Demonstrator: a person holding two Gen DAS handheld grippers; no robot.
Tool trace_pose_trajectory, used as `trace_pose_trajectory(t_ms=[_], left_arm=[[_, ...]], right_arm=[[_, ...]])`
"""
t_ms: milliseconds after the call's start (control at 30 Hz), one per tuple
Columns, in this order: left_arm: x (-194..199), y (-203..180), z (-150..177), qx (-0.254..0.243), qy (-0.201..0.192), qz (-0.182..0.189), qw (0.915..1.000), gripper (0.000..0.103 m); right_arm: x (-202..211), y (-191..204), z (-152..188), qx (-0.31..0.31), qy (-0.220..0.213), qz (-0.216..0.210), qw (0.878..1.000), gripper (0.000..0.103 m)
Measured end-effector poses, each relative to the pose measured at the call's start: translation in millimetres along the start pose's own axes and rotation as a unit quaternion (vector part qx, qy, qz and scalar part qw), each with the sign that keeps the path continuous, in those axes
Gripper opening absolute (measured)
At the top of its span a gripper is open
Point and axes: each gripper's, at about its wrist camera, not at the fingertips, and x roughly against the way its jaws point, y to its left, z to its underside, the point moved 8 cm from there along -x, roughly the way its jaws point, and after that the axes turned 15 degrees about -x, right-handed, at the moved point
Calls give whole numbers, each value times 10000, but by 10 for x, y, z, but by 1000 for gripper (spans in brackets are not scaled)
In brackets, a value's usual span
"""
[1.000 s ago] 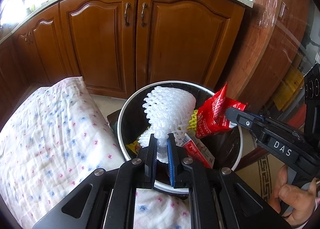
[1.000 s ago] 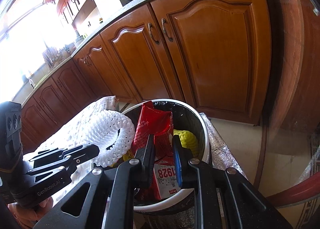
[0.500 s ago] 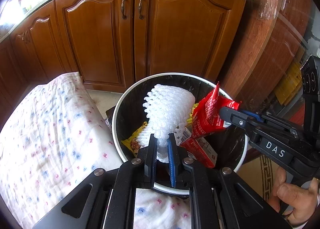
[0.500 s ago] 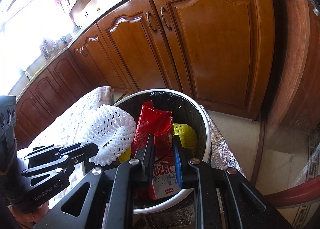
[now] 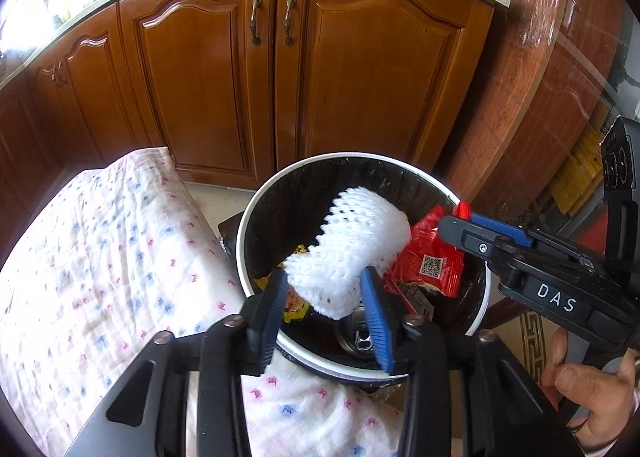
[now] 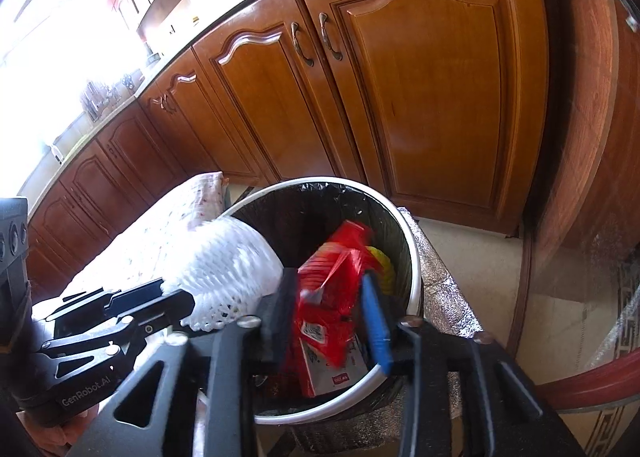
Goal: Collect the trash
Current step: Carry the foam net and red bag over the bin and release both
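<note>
Left wrist view showed the release step: the left claw (image 5: pixel 326 301) had just been opening, spread around the white foam net (image 5: pixel 352 249) tipping over the bin (image 5: pixel 256 213). The right claw (image 6: pixel 330 309) had likewise been parting, the red wrapper (image 6: pixel 332 289) loose between them. Next, both claws probably needed lifting clear.

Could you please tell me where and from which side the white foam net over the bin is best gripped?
Probably at the near, lower end of the foam net, coming from above the near rim of the bin: the soft mesh tube tilts with that end nearest and squashes easily.
</note>
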Motion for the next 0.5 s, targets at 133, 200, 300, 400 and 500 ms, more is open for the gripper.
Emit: trace_pose_trajectory(t_ms=[133, 200, 300, 400, 500], left_arm=[[85, 26, 52, 62, -35, -1, 10000, 40], [124, 44, 79, 91, -49, -5, 9999, 41], [202, 72, 125, 155, -92, -39, 9998, 50], [276, 111, 184, 252, -118, -48, 9996, 59], [356, 142, 272, 371, -169, -57, 9992, 65]], right_arm=[[73, 24, 13, -9, -64, -25, 10000, 42], [98, 45, 21, -9, -79, -40, 10000, 43], [141, 78, 34, -19, -121, -66, 9999, 51], [195, 108, 51, -49, -171, -139, 9997, 61], [265, 140, 84, -106, -254, -274, 9992, 76]])
